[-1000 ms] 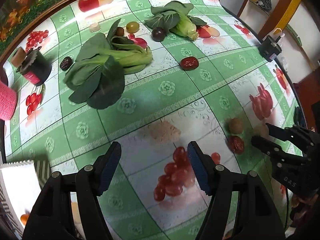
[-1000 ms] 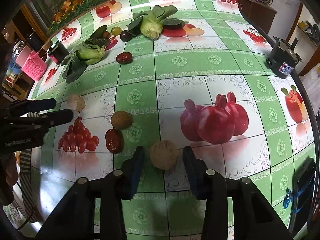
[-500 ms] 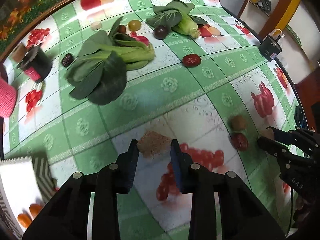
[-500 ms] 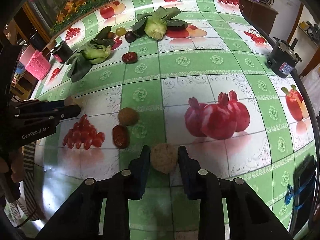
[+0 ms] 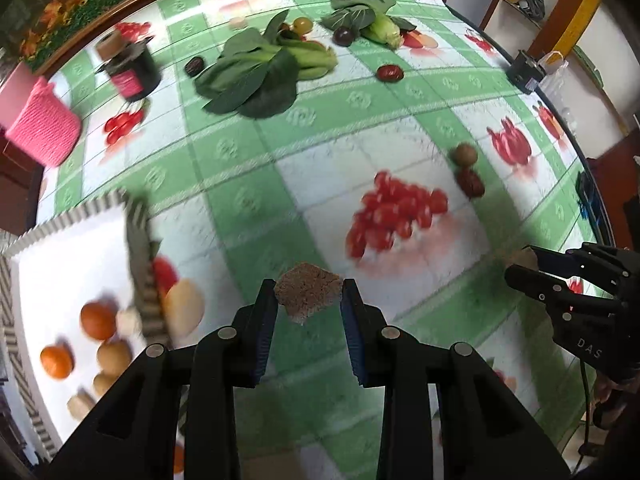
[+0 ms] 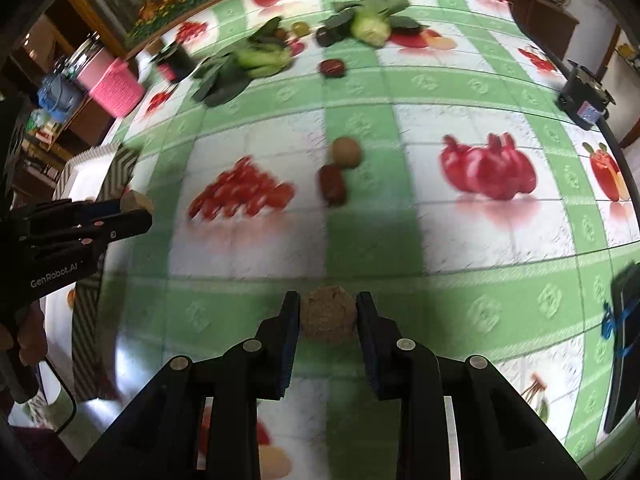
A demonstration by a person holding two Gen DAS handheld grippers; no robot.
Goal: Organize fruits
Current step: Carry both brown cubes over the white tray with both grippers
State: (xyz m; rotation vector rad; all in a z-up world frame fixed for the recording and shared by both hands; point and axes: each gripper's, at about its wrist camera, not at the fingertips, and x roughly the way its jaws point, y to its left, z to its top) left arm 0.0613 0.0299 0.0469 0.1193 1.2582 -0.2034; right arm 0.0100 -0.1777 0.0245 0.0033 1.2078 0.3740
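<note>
My left gripper (image 5: 308, 300) is shut on a rough brown fruit piece (image 5: 309, 291) and holds it above the table, right of the white box (image 5: 60, 256) that holds several oranges and pale fruits. My right gripper (image 6: 328, 316) is shut on a round brown fruit (image 6: 328, 314), lifted over the tablecloth. A brown kiwi (image 6: 346, 152) and a red date (image 6: 332, 184) lie together mid-table; they also show in the left wrist view, the kiwi (image 5: 464, 155) above the date (image 5: 471, 184). Another red date (image 5: 390, 73) lies farther back.
Bok choy (image 5: 256, 76), a second leafy vegetable (image 5: 368, 24), a dark plum (image 5: 343, 36), a green grape (image 5: 302, 24) and a dark date (image 5: 195, 66) lie at the back. A black jar (image 5: 132, 70) and a pink basket (image 5: 42, 128) stand back left. A black device (image 6: 586, 96) sits at the right edge.
Both grippers closed on their brown fruits and lifted them off the table. The left gripper swung toward the white box, which now shows much larger.
</note>
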